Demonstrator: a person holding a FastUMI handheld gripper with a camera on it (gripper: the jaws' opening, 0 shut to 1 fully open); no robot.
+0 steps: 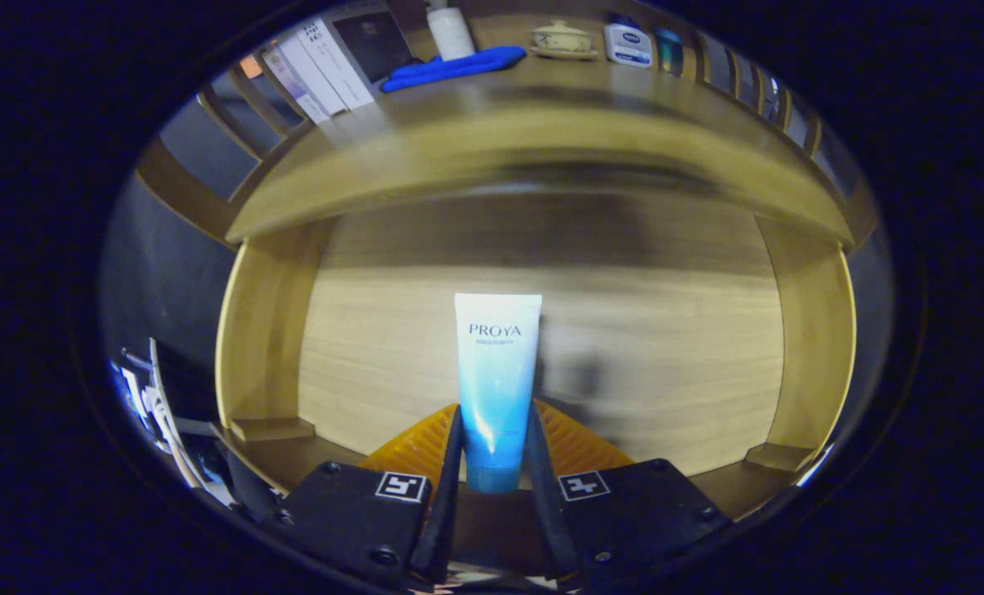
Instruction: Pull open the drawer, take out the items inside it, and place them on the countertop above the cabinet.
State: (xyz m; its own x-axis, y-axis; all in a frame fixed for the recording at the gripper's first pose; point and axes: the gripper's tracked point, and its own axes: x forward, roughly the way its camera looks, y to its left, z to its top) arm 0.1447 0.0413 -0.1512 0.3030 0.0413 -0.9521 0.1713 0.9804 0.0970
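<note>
The drawer (541, 347) stands pulled open beneath the countertop (541, 140), its wooden floor bare and roomy on both sides out to the side walls. A tube (496, 388) stands between the fingers, long axis running straight ahead, cap end nearest the gripper (496, 463). Both fingers press its lower sides, closed on it.

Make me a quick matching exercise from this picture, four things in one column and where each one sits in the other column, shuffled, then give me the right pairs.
Things:
1. blue and white tube
2. blue cloth
3. lidded ceramic bowl
4. books

Places:
A. leaning at one end of the countertop
B. between the fingers of the gripper, over the open drawer
C. on the countertop, beside a dark blue and white bottle
D. lying flat on the countertop in front of a white bottle

Pairs: 1-B, 2-D, 3-C, 4-A
</note>
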